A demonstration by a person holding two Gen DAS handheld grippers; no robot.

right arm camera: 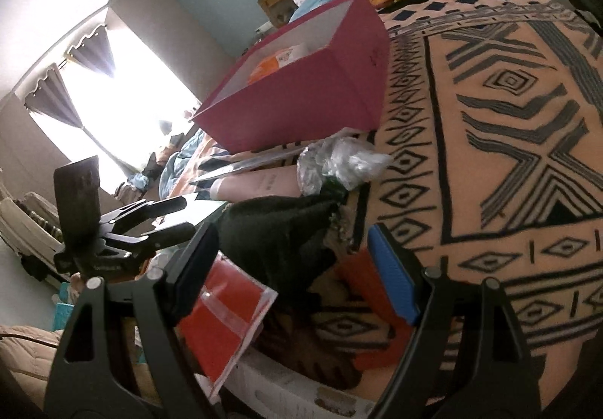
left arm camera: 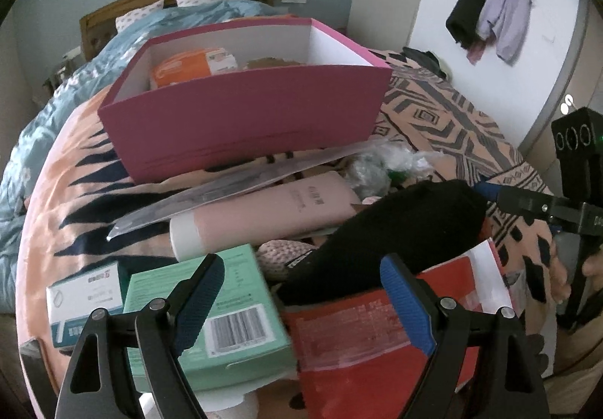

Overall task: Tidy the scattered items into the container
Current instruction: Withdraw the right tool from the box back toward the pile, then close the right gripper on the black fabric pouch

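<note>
Left wrist view looks steeply down along the left gripper (left arm camera: 301,294), whose blue-padded jaws stand wide apart with nothing pressed between them, hovering over a heap of clutter on a patterned blanket (left arm camera: 444,117). Below its left finger lies a mint-green box (left arm camera: 226,313); below the right one sits a red packet (left arm camera: 377,336) in clear wrap, and a black sock-like cloth (left arm camera: 395,219) stretches across the gap farther off. The right gripper (right arm camera: 297,264) likewise stands wide and empty, pointing less steeply, over the same black cloth (right arm camera: 279,230) and red packet (right arm camera: 226,313); in the left view its black body (left arm camera: 546,208) enters from the right edge, with part of a hand (left arm camera: 561,276) behind it. The pink box (left arm camera: 248,117), the container, stands open on the bed beyond the heap, holding an orange pack (left arm camera: 184,68) partly hidden by its front wall; something brownish beside it is too hidden to name. Between box and grippers lie a pale pink tube (left arm camera: 271,211), a shiny flat sheet (left arm camera: 226,189), crumpled clear plastic (left arm camera: 380,162) and a knitted pink item (left arm camera: 282,253), mostly covered. A white-and-teal small box (left arm camera: 83,294) sits at the left. Both frames are blurred near the bottom edge, where things under the fingers are cut off.
</note>
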